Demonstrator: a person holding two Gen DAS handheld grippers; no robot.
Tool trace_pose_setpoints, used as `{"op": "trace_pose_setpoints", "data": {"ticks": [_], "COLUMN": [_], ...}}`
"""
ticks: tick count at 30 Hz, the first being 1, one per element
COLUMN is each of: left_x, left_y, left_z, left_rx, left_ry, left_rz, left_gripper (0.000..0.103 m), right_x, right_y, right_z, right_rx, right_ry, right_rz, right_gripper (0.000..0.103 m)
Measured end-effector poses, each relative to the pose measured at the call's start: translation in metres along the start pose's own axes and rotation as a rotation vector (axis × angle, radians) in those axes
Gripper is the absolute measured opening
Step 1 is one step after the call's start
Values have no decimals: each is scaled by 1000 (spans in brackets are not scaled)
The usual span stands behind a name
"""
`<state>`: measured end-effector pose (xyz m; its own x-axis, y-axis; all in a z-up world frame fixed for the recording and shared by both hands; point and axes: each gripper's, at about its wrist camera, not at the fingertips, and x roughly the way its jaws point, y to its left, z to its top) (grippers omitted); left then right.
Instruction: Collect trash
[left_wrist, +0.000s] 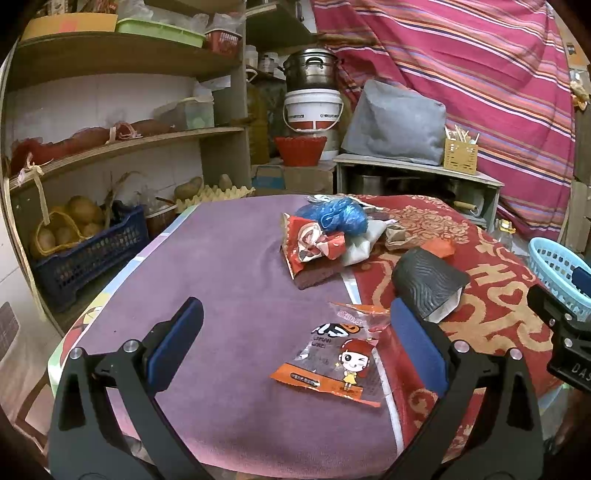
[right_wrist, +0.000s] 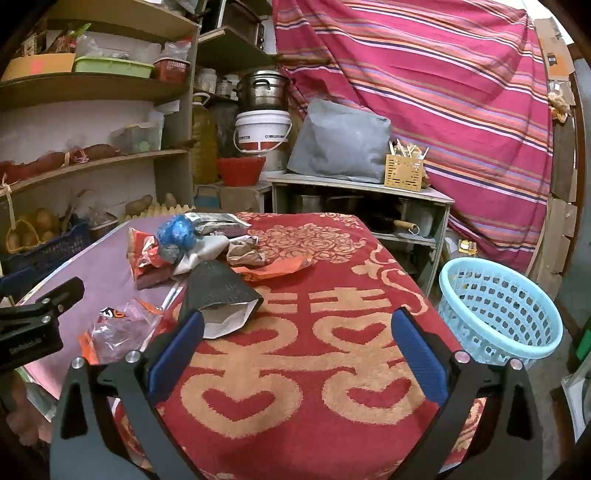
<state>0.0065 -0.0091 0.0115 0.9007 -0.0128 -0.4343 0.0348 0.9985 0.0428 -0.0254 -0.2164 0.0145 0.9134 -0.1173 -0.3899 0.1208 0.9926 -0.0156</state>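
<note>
Trash: cartoon snack wrapper (left_wrist: 332, 363) flat on worktop (left_wrist: 221, 258), between spread left tongs (left_wrist: 295, 345). Right tongs (right_wrist: 297, 350) spread, empty, nearer blue basket (right_wrist: 498, 310), likely drop point.

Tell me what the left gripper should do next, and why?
Probably lower the open left gripper onto the cartoon wrapper and close. The wrapper lies flat on the purple cloth between its fingers, and nothing is held yet.
</note>
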Motion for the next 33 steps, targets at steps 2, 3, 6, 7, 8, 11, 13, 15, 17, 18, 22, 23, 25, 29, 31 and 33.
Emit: {"op": "trace_pose_setpoints", "data": {"ticks": [2, 3, 6, 7, 8, 11, 13, 15, 17, 18, 22, 23, 25, 29, 31, 33], "left_x": [0, 0, 0, 0, 0, 0, 0, 0, 0, 0, 1, 1, 1, 1, 1, 2], "left_y": [0, 0, 0, 0, 0, 0, 0, 0, 1, 0, 0, 1, 0, 1, 2, 3], "left_z": [0, 0, 0, 0, 0, 0, 0, 0, 0, 0, -1, -1, -1, -1, -1, -1], "left_rx": [0, -1, -1, -1, 0, 1, -1, -1, 0, 0, 1, -1, 1, 0, -1, -2], "left_ry": [1, 1, 3, 3, 2, 4, 2, 1, 4, 3, -1, 1, 1, 3, 1, 1], "left_rz": [-1, -1, -2, -1, -1, -1, 0, 1, -2, -3, 2, 0, 1, 2, 1, 1], "left_gripper": [98, 98, 98, 98, 98, 98, 98, 98, 98, 98, 98, 98, 98, 98, 98, 98], "right_x": [0, 0, 0, 0, 0, 0, 0, 0, 0, 0, 1, 1, 1, 1, 1, 1], "right_y": [0, 0, 0, 0, 0, 0, -1, -1, -1, -1, -3, -2, -2, -2, -2, -2], "right_z": [0, 0, 0, 0, 0, 0, 0, 0, 0, 0, 1, 1, 1, 0, 0, 0], "right_rx": [-4, -1, 0, -1, -2, -1, 1, -3, -5, -5, -5, -5, -5, -6, -6, -6], "right_ry": [0, 1, 4, 5, 5, 3, 4, 3, 3, 2, 0, 1, 3, 1, 0, 0], "right_rz": [-3, -1, 1, -1, 0, -2, -4, -4, -6, -6, -6, -6, -6, -7, -6, -6], "right_gripper": [99, 99, 99, 99, 99, 99, 99, 99, 99, 99, 99, 99, 99, 99, 99, 99]}}
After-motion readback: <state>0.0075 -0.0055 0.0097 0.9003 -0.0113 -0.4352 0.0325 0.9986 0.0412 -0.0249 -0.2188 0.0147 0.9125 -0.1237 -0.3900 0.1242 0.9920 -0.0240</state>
